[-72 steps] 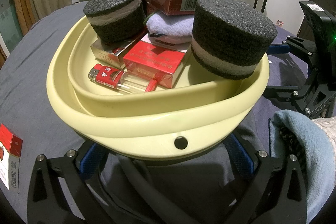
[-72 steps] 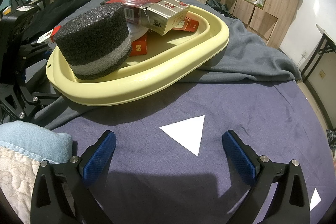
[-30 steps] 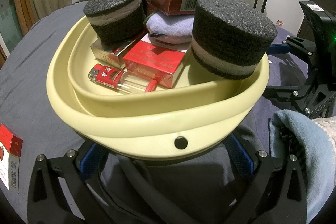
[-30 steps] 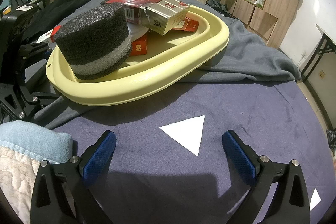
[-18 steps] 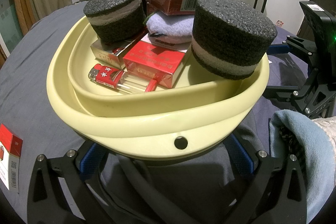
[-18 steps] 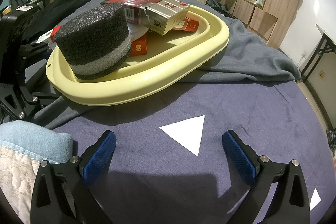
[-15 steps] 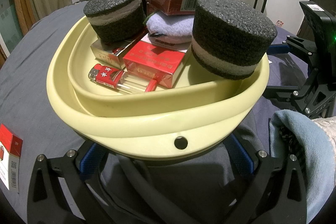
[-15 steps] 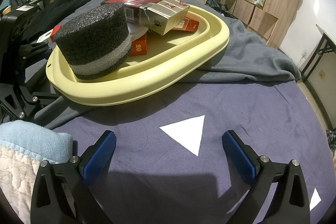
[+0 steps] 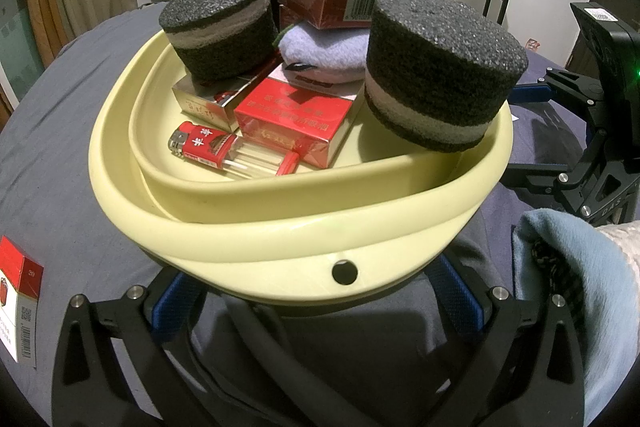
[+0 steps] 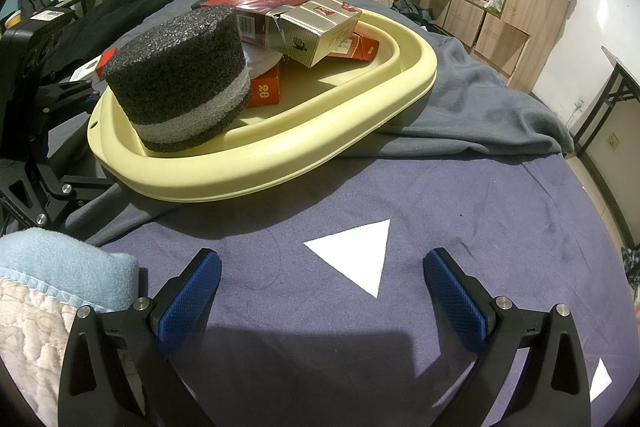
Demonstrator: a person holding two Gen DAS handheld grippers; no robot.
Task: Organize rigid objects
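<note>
Plainly the yellow basin (image 9: 280,235) sits piled on the bed, its near rim over the left gripper (image 9: 316,303), whose fingers stand apart beneath it; the right gripper (image 10: 320,283) rests open and empty beside it; the near foam cylinder (image 9: 440,67) leans on the rim, so tilting the basin could likely tip it out; one red pack (image 9: 18,291) lies outside.

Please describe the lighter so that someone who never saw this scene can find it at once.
Look into the pale yellow basin. On its floor, near the front wall, in front of the red cigarette pack, lies the lighter. It alone has a clear body with a red label and a metal cap.
</note>
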